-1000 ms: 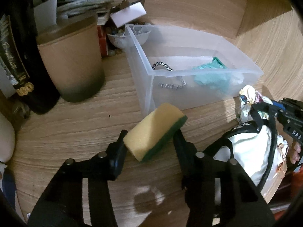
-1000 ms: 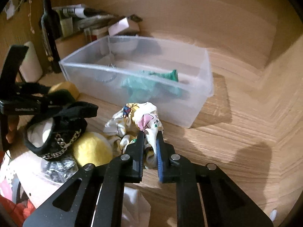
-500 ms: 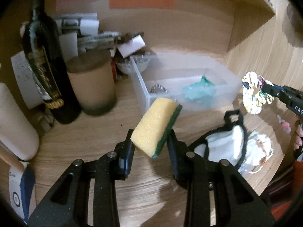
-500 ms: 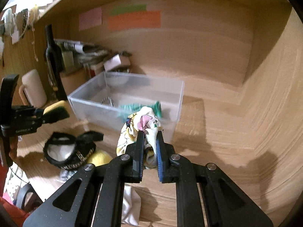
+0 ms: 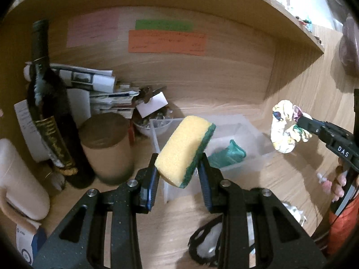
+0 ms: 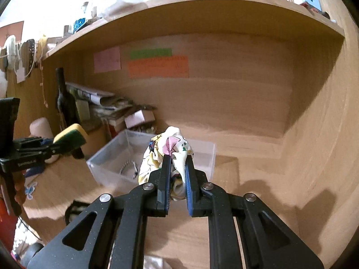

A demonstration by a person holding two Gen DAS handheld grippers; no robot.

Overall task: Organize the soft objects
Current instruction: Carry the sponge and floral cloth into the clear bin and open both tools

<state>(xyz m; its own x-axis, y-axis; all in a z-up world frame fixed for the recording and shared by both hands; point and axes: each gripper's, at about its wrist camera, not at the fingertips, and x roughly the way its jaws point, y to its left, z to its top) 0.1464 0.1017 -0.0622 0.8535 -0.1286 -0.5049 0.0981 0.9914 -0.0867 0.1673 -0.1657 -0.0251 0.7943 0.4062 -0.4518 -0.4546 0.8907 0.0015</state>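
Note:
My left gripper (image 5: pixel 178 160) is shut on a yellow sponge with a green scouring side (image 5: pixel 182 150) and holds it in the air above the near left corner of a clear plastic bin (image 5: pixel 253 160). The sponge also shows in the right wrist view (image 6: pixel 70 135). My right gripper (image 6: pixel 177 160) is shut on a floral fabric scrunchie (image 6: pixel 166 148) and holds it in the air in front of the bin (image 6: pixel 107 165). The scrunchie also shows in the left wrist view (image 5: pixel 285 132), to the right of the bin. A teal cloth (image 5: pixel 226 154) lies inside the bin.
A dark wine bottle (image 5: pixel 50 121), a brown cylindrical jar (image 5: pixel 106 148), a white mug (image 5: pixel 20 183) and stacked papers (image 5: pixel 98 89) crowd the shelf's left side. A black-edged fabric item (image 5: pixel 208 244) lies on the wood below my left gripper. The shelf's back wall carries coloured notes (image 6: pixel 157 66).
Both grippers have risen from the desk surface with their objects. The scrunchie left the pile and now hangs in the air; the sponge is higher above the bin's corner.

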